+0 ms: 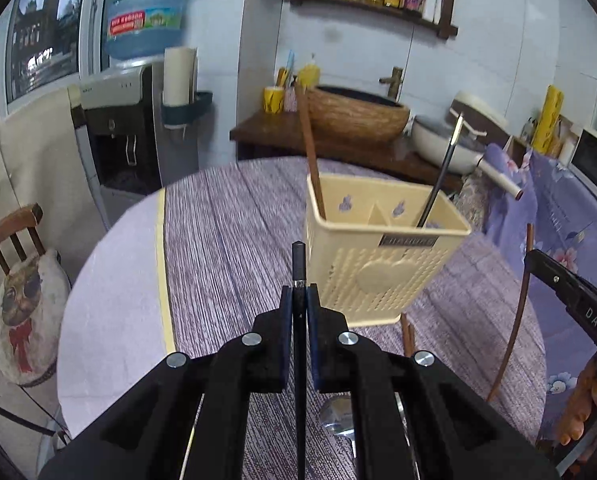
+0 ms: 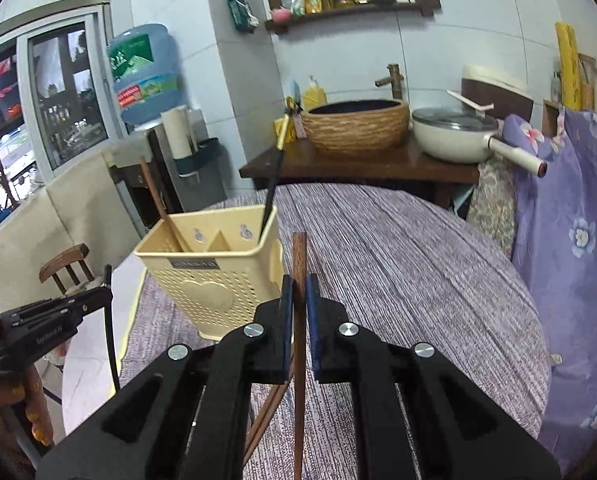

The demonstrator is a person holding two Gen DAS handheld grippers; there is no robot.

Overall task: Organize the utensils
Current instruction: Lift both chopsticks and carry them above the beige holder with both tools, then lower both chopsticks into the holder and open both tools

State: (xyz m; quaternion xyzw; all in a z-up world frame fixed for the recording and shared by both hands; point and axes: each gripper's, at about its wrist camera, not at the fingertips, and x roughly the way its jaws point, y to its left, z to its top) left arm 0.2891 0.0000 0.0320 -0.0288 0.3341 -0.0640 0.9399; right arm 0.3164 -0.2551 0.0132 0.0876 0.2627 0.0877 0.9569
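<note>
The cream perforated utensil basket [image 1: 382, 248] stands on the desk [image 1: 226, 248], which is covered by a purple striped cloth; a divider splits the basket into two compartments; in the left wrist view the left compartment holds one brown wooden chopstick [image 1: 311, 152] leaning up and to the left, and the right compartment holds one black chopstick [image 1: 442, 176] with a pale metal top, leaning to the right; the lower ends of both are hidden behind the basket wall.

The left hand-held gripper [image 1: 299, 300] is closed narrowly on a second black chopstick [image 1: 298, 268], whose tip with a silver band sticks out past the fingers, just beside the basket's near left corner; its lower length runs back between the gripper's arms and is cut off at the frame edge. The right hand-held gripper [image 2: 299, 292] is pinched on a second brown chopstick [image 2: 299, 256], held upright just right of the basket [image 2: 214, 276]; its lower end also leaves the frame.

On the cloth below the left gripper lies a metal spoon [image 1: 338, 416], only partly visible; more brown sticks [image 2: 270, 408] lie on the desk under the right gripper, mostly hidden, so their count cannot be told; the label on the basket front is too blurred to read.
</note>
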